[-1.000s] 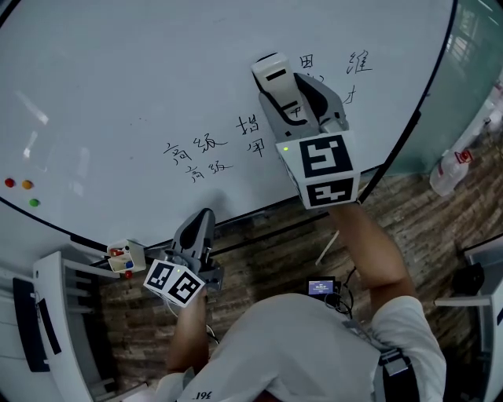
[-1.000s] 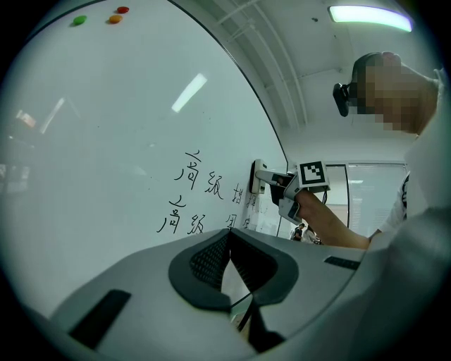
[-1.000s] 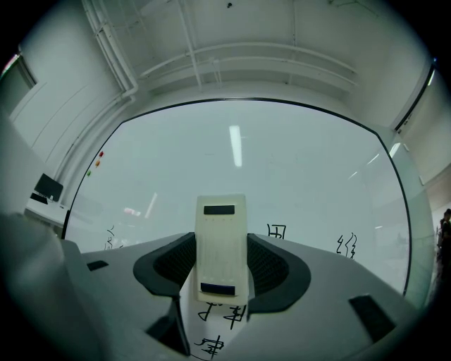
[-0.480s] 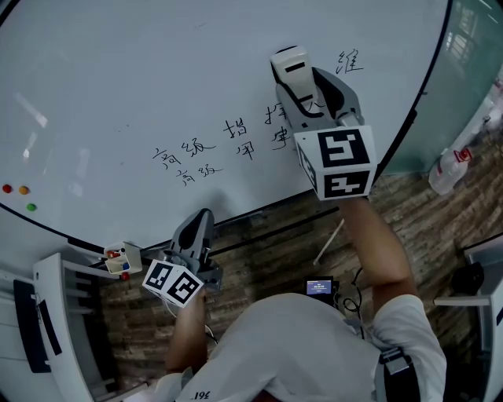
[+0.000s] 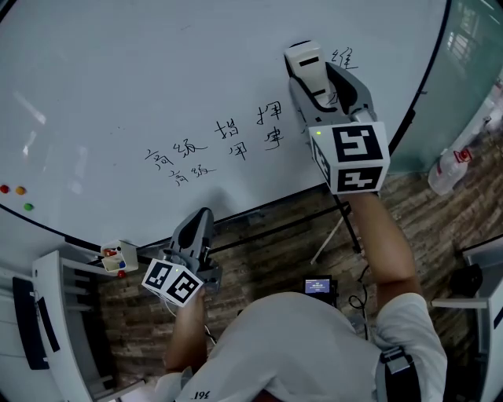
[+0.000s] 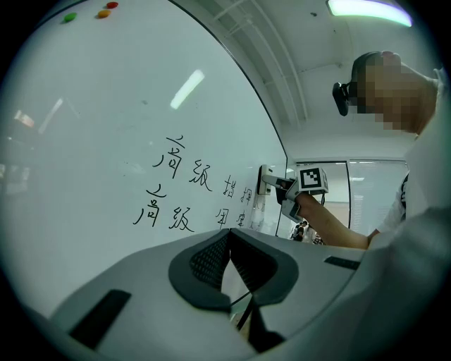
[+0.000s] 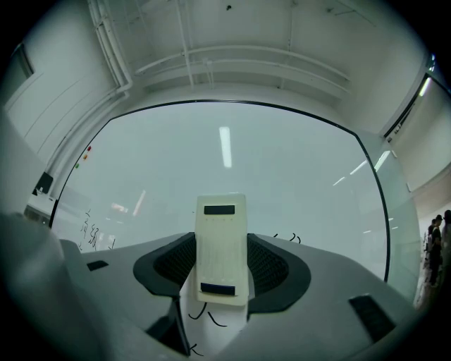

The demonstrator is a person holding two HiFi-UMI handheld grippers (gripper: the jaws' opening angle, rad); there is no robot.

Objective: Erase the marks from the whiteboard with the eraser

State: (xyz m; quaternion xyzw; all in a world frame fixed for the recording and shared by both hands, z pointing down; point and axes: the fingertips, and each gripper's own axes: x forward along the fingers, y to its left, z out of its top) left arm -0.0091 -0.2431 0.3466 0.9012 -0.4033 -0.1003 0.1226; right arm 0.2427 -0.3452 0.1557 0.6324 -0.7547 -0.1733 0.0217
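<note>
1. Shifted rightward since earlier: right gripper clenched on eraser, pressed against whiteboard near its right edge.
2. Left gripper: jaws together, empty (idle below).
3. Keep eraser flat; sweep over remaining marks.

It looked like an office or meeting room: a large wall whiteboard carrying handwriting and coloured magnets, a glass partition beside it, wood-pattern floor, strip lighting overhead.

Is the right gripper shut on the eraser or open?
Shut: the right gripper has the cream eraser pinched between both jaws, facing the whiteboard.
</note>
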